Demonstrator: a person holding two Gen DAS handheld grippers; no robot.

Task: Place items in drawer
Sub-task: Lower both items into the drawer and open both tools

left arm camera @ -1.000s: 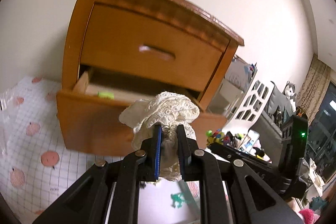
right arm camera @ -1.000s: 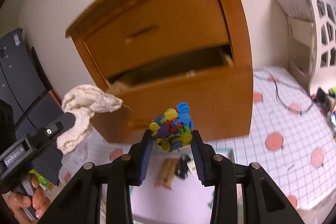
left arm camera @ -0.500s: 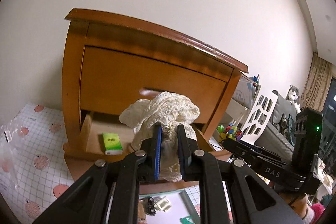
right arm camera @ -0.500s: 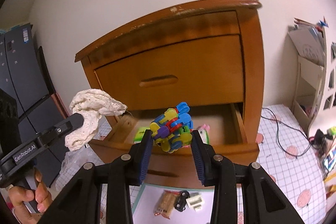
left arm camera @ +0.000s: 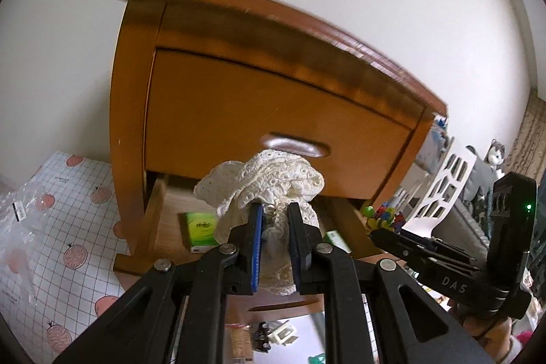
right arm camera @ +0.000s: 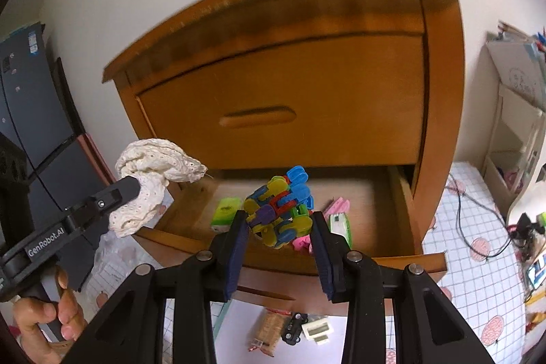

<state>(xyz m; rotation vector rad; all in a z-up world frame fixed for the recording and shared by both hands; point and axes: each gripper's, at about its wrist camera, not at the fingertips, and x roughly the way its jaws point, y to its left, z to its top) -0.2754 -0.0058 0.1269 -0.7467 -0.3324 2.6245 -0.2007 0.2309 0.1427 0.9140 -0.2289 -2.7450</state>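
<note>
We had moved both claws nearer the open wooden drawer (right arm camera: 402, 193). Our left claw (left arm camera: 274, 210) stayed clamped on crumpled white lace cloth (left arm camera: 266, 179); our right claw (right arm camera: 278, 220) gripped knobbly multicoloured plastic links (right arm camera: 279, 210) at 12 o'clock.

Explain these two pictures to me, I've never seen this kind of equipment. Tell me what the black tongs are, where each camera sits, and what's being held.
No robot here: a person holds two hand-held grippers, each with a camera looking along its fingers. In the left camera's picture, the left gripper pinches a cream lace cloth. In the right camera's picture, the right gripper squeezes a colourful plastic toy. Both are poised over the open lower drawer of a wooden nightstand. Already in the drawer: a green packet and some pink and green items.
</note>
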